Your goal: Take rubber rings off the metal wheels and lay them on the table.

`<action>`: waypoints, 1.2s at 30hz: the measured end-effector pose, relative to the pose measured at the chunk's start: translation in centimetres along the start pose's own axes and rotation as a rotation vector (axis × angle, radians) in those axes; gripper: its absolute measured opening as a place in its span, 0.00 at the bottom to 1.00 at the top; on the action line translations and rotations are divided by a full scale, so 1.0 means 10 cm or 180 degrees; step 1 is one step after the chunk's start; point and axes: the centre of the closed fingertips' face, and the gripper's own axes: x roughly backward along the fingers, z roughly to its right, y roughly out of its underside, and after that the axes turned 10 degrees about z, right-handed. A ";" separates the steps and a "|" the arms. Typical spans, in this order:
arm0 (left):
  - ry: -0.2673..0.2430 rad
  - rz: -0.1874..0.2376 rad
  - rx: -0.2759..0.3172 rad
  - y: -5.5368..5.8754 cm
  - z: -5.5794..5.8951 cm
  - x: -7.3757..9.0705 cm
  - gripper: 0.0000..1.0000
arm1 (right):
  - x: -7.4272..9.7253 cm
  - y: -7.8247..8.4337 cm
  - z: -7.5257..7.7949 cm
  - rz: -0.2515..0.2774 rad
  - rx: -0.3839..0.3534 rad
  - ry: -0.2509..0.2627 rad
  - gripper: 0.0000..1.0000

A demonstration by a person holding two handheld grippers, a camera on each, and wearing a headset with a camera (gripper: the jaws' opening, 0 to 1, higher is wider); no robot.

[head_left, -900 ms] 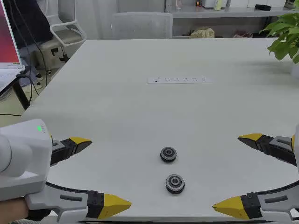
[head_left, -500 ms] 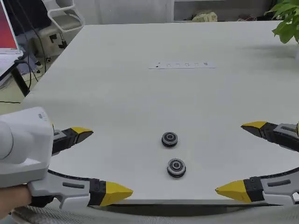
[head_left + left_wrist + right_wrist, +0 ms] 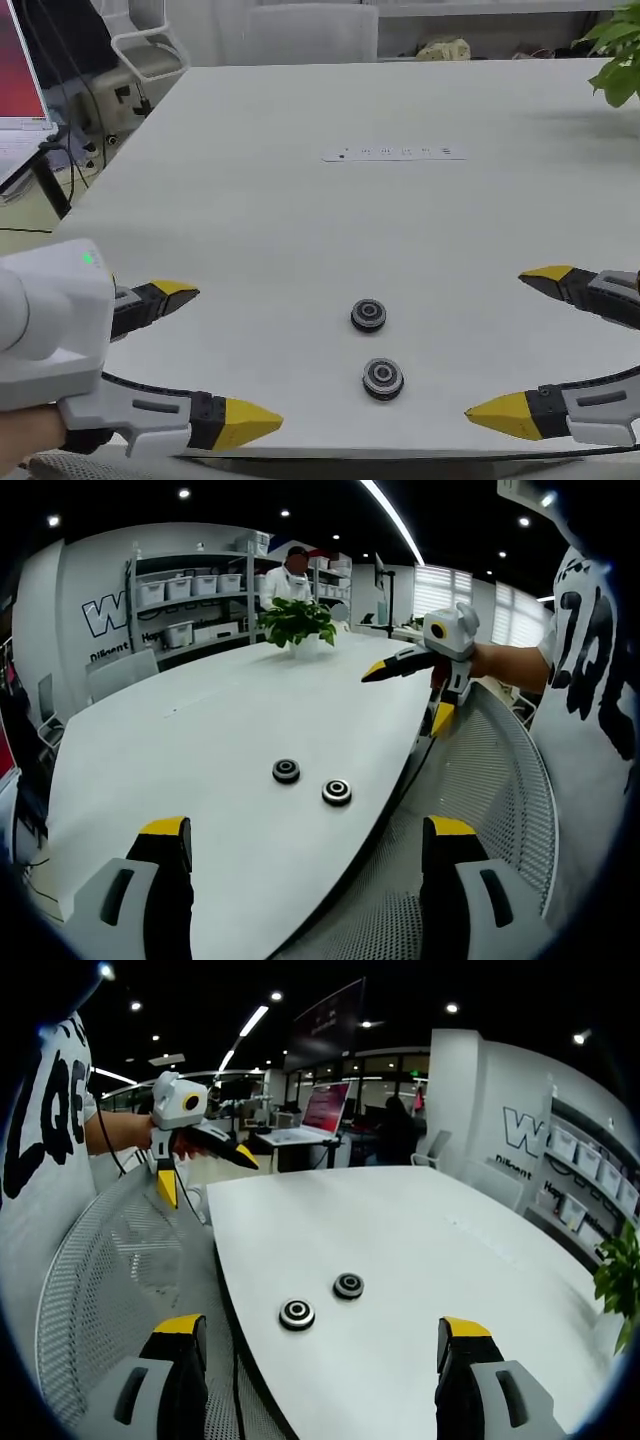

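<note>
Only the headset has tilted. Far wheel (image 3: 368, 314) and near wheel (image 3: 382, 378) lie unmoved by the table (image 3: 300, 220) edge, dark rubber rings (image 3: 366, 380) apparently on. Left gripper (image 3: 232, 358) at their 9 o'clock and right gripper (image 3: 497, 345) at 3 o'clock stay wide open, empty (no grasp begun).

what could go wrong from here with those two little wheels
The near wheel lies close to the front edge of the table; a clumsy nudge might push it off.
The far wheel lies just behind it, so closing on one may knock the other.
Both lie loose and flat: if the left gripper pulls at one without the right gripper pinning it, it would probably just slide.
</note>
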 end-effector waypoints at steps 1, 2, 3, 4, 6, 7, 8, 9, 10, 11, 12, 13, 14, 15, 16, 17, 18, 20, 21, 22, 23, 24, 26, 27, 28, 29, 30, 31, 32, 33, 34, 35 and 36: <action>-0.0001 0.0002 0.0000 0.00 0.00 0.00 0.94 | 0.00 0.00 0.01 -0.0001 0.0008 0.0001 0.95; -0.0004 0.0004 -0.0001 0.00 -0.01 0.00 0.94 | 0.00 0.00 0.01 -0.0002 0.0005 -0.0004 0.95; -0.0005 0.0006 -0.0001 0.00 -0.01 -0.01 0.94 | -0.01 0.00 0.01 -0.0002 0.0007 -0.0004 0.95; -0.0007 0.0007 0.0000 -0.01 -0.01 -0.01 0.94 | -0.01 0.00 0.01 -0.0002 0.0008 -0.0004 0.95; -0.0005 0.0006 0.0000 0.00 -0.02 -0.01 0.94 | -0.01 0.00 0.01 -0.0012 0.0011 -0.0011 0.95; -0.0005 0.0006 -0.0002 0.00 -0.02 -0.01 0.94 | -0.01 0.01 0.01 -0.0021 0.0013 -0.0014 0.95; -0.0004 0.0004 0.0000 0.00 -0.02 -0.01 0.94 | -0.01 0.01 0.01 -0.0028 0.0010 -0.0016 0.95; -0.0002 0.0002 0.0001 0.01 -0.02 -0.02 0.94 | -0.01 0.02 0.00 -0.0033 0.0006 -0.0020 0.94; -0.0001 0.0000 -0.0001 0.01 -0.02 -0.02 0.94 | -0.01 0.03 0.00 -0.0039 0.0006 -0.0024 0.94; -0.0002 -0.0002 -0.0001 0.01 -0.03 -0.02 0.94 | -0.01 0.03 0.00 -0.0045 0.0006 -0.0027 0.94; -0.0004 -0.0002 0.0001 0.01 -0.03 -0.02 0.94 | -0.01 0.04 0.00 -0.0052 0.0010 -0.0031 0.94; -0.0004 -0.0001 0.0004 0.02 -0.03 -0.02 0.94 | -0.01 0.04 -0.01 -0.0060 0.0006 -0.0035 0.94; -0.0002 -0.0005 0.0006 0.02 -0.04 -0.02 0.94 | -0.01 0.05 -0.01 -0.0068 0.0004 -0.0040 0.93; -0.0001 -0.0009 0.0004 0.02 -0.04 -0.02 0.94 | -0.01 0.05 -0.01 -0.0070 0.0008 -0.0036 0.93; 0.0001 -0.0011 0.0000 0.02 -0.04 -0.02 0.94 | -0.01 0.06 -0.01 -0.0072 0.0012 -0.0033 0.93; 0.0003 -0.0012 -0.0003 0.02 -0.04 -0.02 0.94 | -0.01 0.06 -0.01 -0.0076 0.0011 -0.0034 0.93; 0.0004 -0.0011 -0.0005 0.02 -0.04 -0.02 0.94 | -0.01 0.06 -0.01 -0.0075 0.0006 -0.0038 0.93; 0.0005 -0.0009 -0.0010 0.02 -0.04 -0.02 0.94 | -0.01 0.06 -0.01 -0.0077 0.0011 -0.0033 0.93; 0.0004 -0.0009 -0.0012 0.02 -0.04 -0.02 0.94 | -0.01 0.06 -0.01 -0.0078 0.0011 -0.0033 0.93; 0.0005 -0.0007 -0.0017 0.01 -0.04 -0.02 0.94 | -0.01 0.06 -0.01 -0.0072 0.0008 -0.0031 0.93; 0.0006 0.0004 -0.0027 0.01 -0.05 -0.02 0.94 | -0.01 0.05 -0.01 -0.0067 0.0007 -0.0031 0.93; 0.0004 0.0007 -0.0030 0.00 -0.05 -0.02 0.94 | -0.01 0.05 -0.01 -0.0066 0.0006 -0.0029 0.93; 0.0006 0.0021 -0.0040 0.00 -0.05 -0.02 0.93 | 0.00 0.05 -0.01 -0.0067 0.0002 -0.0028 0.92; 0.0004 0.0026 -0.0048 -0.01 -0.05 -0.02 0.93 | 0.00 0.05 -0.01 -0.0067 0.0003 -0.0029 0.92; 0.0000 0.0029 -0.0052 -0.01 -0.05 -0.01 0.93 | 0.00 0.05 -0.01 -0.0068 0.0005 -0.0031 0.92; -0.0001 0.0037 -0.0055 -0.01 -0.06 -0.01 0.93 | 0.00 0.05 -0.01 -0.0068 0.0006 -0.0032 0.92; 0.0000 0.0039 -0.0055 -0.01 -0.06 -0.01 0.93 | 0.00 0.05 -0.01 -0.0067 0.0007 -0.0032 0.92; 0.0000 0.0038 -0.0055 -0.01 -0.06 -0.01 0.93 | 0.00 0.05 -0.01 -0.0064 0.0005 -0.0030 0.92; 0.0004 0.0033 -0.0059 -0.01 -0.06 -0.01 0.92 | 0.00 0.05 -0.01 -0.0064 0.0004 -0.0029 0.92; 0.0007 0.0035 -0.0062 -0.02 -0.05 -0.02 0.92 | 0.00 0.05 -0.01 -0.0062 0.0002 -0.0026 0.92; 0.0009 0.0038 -0.0065 -0.02 -0.05 -0.02 0.92 | 0.00 0.06 -0.01 -0.0062 0.0001 -0.0025 0.92; 0.0012 0.0042 -0.0069 -0.02 -0.05 -0.02 0.92 | 0.00 0.05 -0.01 -0.0062 -0.0002 -0.0024 0.92; 0.0013 0.0048 -0.0075 -0.03 -0.05 -0.02 0.92 | 0.00 0.05 -0.01 -0.0059 -0.0002 -0.0026 0.92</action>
